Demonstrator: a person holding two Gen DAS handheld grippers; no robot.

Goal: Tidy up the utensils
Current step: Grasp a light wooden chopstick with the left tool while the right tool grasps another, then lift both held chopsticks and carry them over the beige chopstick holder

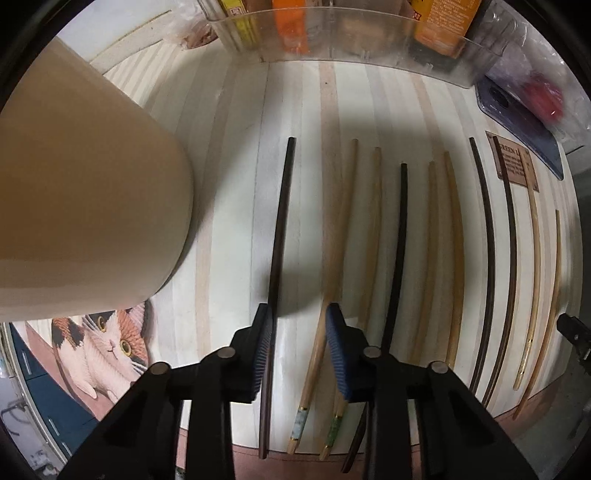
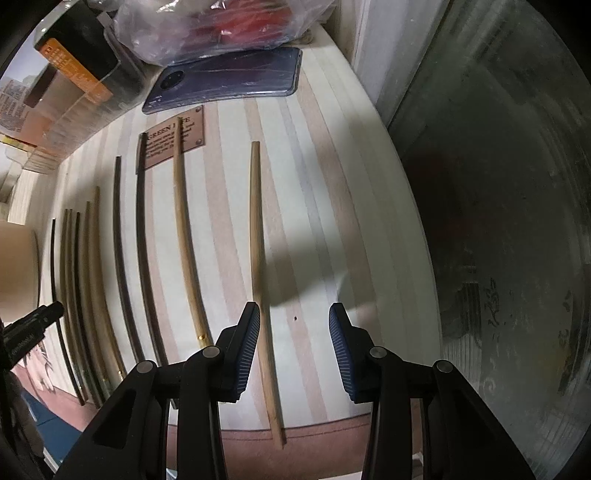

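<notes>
Seemingly at rest above the pale striped wooden worktop, the left tool had its blue ribbed pads apart and gripped nothing. In the left wrist view, a long dark brown chopstick lay just beside the left pad, whether touching it could not be told, and a light wooden chopstick with a green patterned end ran under the gap toward the right pad. Further right lay more chopsticks side by side, near-parallel: light wooden ones, another dark one, two dark ones near the worktop's right side, and two thin pale ones. A large beige cylindrical container filled the left of the view, beside a mat printed with a calico cat. A clear plastic bin holding orange packages stood at the far edge, with a dark blue phone and a small brown printed plate to its right.

In the right wrist view, the right tool also hung with its pads apart, clamped on nothing. A single light wooden chopstick lay on the worktop, passing just beside the left pad. The other chopsticks lay in a row to the left, one pale stick crossing the brown plate. The phone sat beyond, under a crumpled clear plastic bag with red contents.
</notes>
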